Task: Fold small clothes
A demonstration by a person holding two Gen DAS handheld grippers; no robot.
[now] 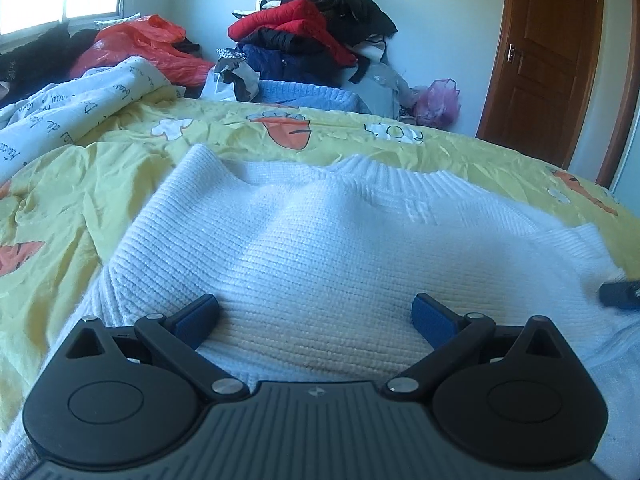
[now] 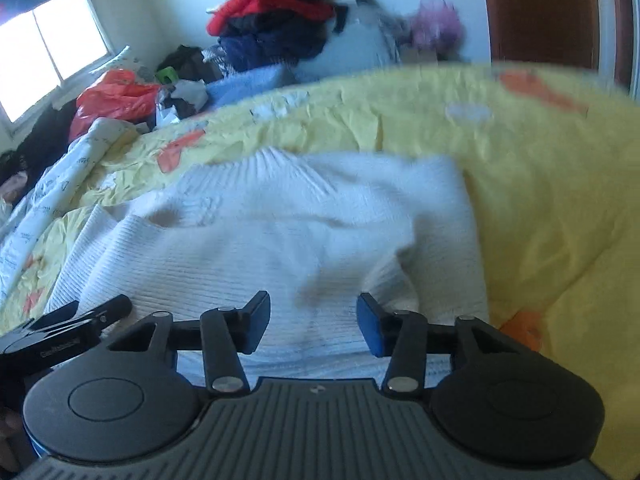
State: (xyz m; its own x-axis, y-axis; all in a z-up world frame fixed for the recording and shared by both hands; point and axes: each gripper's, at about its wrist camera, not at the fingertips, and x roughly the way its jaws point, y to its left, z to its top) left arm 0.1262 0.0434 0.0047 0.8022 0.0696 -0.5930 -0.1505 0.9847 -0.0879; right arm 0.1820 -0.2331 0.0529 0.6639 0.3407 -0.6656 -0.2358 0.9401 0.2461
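A white knit sweater [image 1: 320, 220] lies spread on the yellow carrot-print bed sheet [image 1: 100, 168], its ribbed neckline at the far side. My left gripper [image 1: 316, 312] hovers low over the sweater's near part, blue pads wide apart and nothing between them. In the right wrist view the same sweater [image 2: 260, 232] appears blurred, with a fold of knit bunched up at its right side [image 2: 396, 280]. My right gripper [image 2: 314, 314] stands open above the sweater's near edge, gripping nothing. The left gripper's body [image 2: 72, 320] shows at the lower left of that view.
A heap of red, black and navy clothes [image 1: 304, 32] rises against the far wall, with a light blue knit [image 1: 308, 94] in front of it. A red plastic bag [image 1: 140, 48] and a white printed quilt [image 1: 80, 108] lie far left. A wooden door [image 1: 548, 60] stands at right.
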